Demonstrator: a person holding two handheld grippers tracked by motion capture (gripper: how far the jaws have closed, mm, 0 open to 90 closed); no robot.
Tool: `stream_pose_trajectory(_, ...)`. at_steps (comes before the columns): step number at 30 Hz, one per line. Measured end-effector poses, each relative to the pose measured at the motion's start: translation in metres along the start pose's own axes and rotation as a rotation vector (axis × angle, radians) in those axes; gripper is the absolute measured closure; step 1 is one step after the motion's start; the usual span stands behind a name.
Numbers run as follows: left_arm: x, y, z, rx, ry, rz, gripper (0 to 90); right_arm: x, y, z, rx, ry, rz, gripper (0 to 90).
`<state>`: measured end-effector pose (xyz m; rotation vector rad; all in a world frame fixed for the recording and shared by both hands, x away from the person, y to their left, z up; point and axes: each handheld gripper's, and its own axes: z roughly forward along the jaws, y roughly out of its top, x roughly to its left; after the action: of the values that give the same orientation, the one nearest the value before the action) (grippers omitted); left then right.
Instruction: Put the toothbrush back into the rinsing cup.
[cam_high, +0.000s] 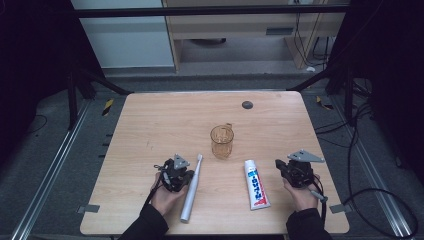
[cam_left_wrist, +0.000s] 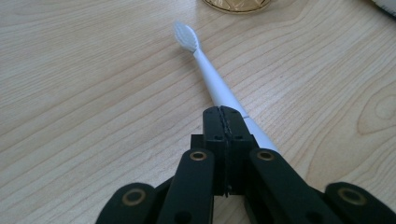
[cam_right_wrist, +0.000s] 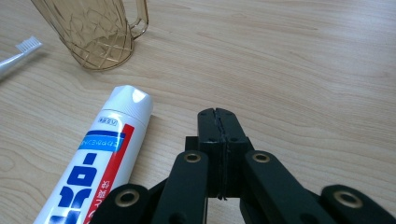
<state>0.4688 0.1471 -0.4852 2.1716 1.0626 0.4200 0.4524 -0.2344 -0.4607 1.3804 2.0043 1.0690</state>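
A white electric toothbrush (cam_high: 192, 187) lies on the wooden table (cam_high: 160, 125), brush head pointing away from me. My left gripper (cam_high: 175, 172) rests just to its left, jaws shut and empty; in the left gripper view its closed tip (cam_left_wrist: 223, 112) sits above the toothbrush (cam_left_wrist: 205, 65) handle. A white toothpaste tube (cam_high: 255, 184) with blue and red print lies right of centre, cap pointing away. My right gripper (cam_high: 295, 170) rests to the right of it, shut with nothing held (cam_right_wrist: 218, 114). An amber transparent cup (cam_high: 222, 141) with a handle stands upright between and beyond them.
A small dark round disc (cam_high: 247, 104) lies near the table's far edge. Black cables (cam_high: 370, 195) trail on the floor to the right. The cup (cam_right_wrist: 95, 32) and the toothpaste tube (cam_right_wrist: 100, 158) appear in the right gripper view, left of the jaws.
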Motion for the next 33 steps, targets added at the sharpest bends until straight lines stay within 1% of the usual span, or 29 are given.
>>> stream_pose_trajectory(3,0.000,0.000,0.000,-0.001,-0.001,0.003,89.5,0.000,0.000,0.000,-0.001,-0.001,0.000,89.9)
stream_pose_trajectory(4,0.000,0.000,0.000,-0.005,-0.002,-0.004,89.5,0.000,0.000,0.000,-0.001,-0.001,0.000,89.9)
stream_pose_trajectory(7,0.001,0.001,-0.002,-0.010,-0.003,-0.003,89.5,0.000,0.000,-0.001,0.001,0.003,0.006,89.9)
stream_pose_trajectory(8,0.002,0.001,-0.003,-0.016,-0.004,-0.007,89.5,0.000,0.000,0.000,-0.001,-0.001,0.000,89.9)
stream_pose_trajectory(12,0.006,0.003,-0.014,-0.037,-0.002,-0.029,89.0,-0.002,0.000,-0.002,-0.007,-0.004,0.006,89.8)
stream_pose_trajectory(14,0.008,0.005,-0.021,-0.055,0.007,-0.030,87.2,-0.003,0.000,-0.003,-0.010,-0.006,0.010,89.6)
stream_pose_trajectory(17,0.010,0.008,-0.031,-0.072,0.009,-0.031,84.3,-0.005,0.001,-0.004,-0.015,-0.014,0.014,88.5)
stream_pose_trajectory(19,0.012,0.010,-0.037,-0.074,0.003,-0.038,80.2,-0.005,0.001,-0.004,-0.014,-0.016,0.020,87.6)
stream_pose_trajectory(21,0.012,0.012,-0.041,-0.081,0.011,-0.037,76.6,-0.006,0.001,-0.003,-0.011,-0.020,0.019,86.8)
stream_pose_trajectory(24,0.011,0.016,-0.046,-0.074,0.002,-0.035,70.1,-0.007,0.000,-0.004,-0.009,-0.025,0.018,84.9)
stream_pose_trajectory(27,0.008,0.021,-0.047,-0.053,-0.007,-0.025,63.3,-0.008,0.001,-0.005,-0.016,-0.027,0.017,82.4)
stream_pose_trajectory(28,0.006,0.023,-0.048,-0.037,-0.011,-0.021,60.5,-0.008,0.001,-0.005,-0.018,-0.028,0.019,81.7)
stream_pose_trajectory(31,0.004,0.025,-0.050,-0.035,-0.018,-0.018,56.4,-0.009,0.001,-0.005,-0.016,-0.033,0.017,79.4)
stream_pose_trajectory(32,0.003,0.026,-0.050,-0.032,-0.022,-0.023,55.6,-0.009,0.001,-0.005,-0.016,-0.033,0.018,78.6)
stream_pose_trajectory(33,0.003,0.027,-0.050,-0.020,-0.024,-0.023,53.9,-0.009,0.001,-0.005,-0.015,-0.034,0.020,77.8)
